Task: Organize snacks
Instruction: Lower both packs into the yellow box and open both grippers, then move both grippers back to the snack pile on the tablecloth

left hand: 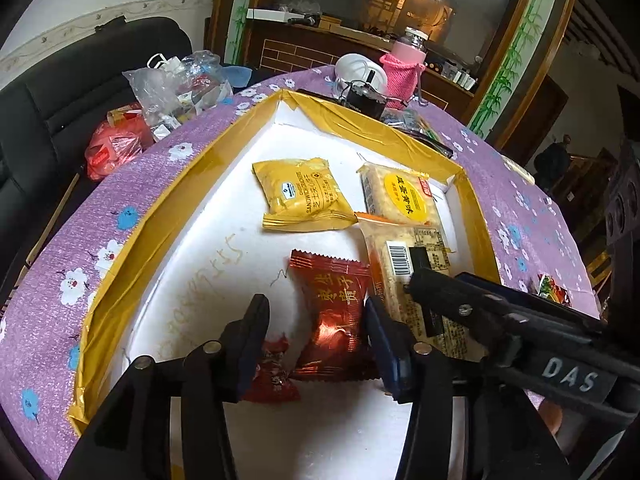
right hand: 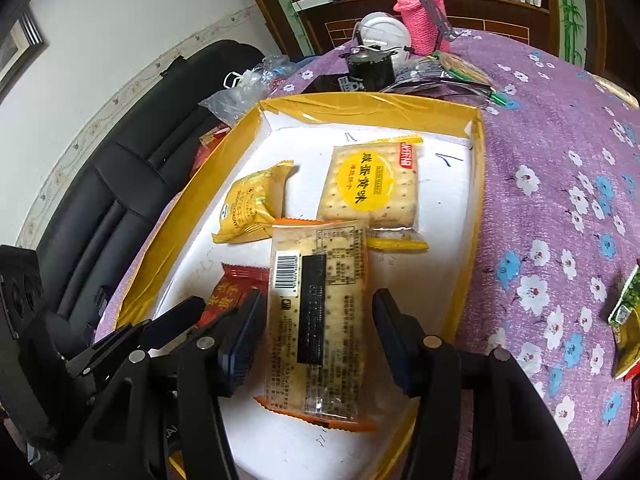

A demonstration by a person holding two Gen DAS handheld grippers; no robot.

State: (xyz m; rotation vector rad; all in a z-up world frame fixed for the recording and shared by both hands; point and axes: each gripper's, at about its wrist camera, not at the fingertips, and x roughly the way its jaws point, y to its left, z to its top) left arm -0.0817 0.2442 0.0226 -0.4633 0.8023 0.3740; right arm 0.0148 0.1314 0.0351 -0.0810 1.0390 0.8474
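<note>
Five snack packs lie in the yellow-rimmed tray [left hand: 192, 184] on the worktop. Left gripper [left hand: 316, 336]: jaws apart, straddling the red pack [left hand: 332, 304]. Right gripper [right hand: 318, 332]: jaws apart around the cracker pack [right hand: 320, 312]. Step: placing. Next, likely: fetch the green packet [right hand: 626, 316].

White tray floor [left hand: 208, 216] bare at left; snack packets [left hand: 304, 196] crowd right; yellow taped walls [left hand: 160, 200] hem sides.
</note>
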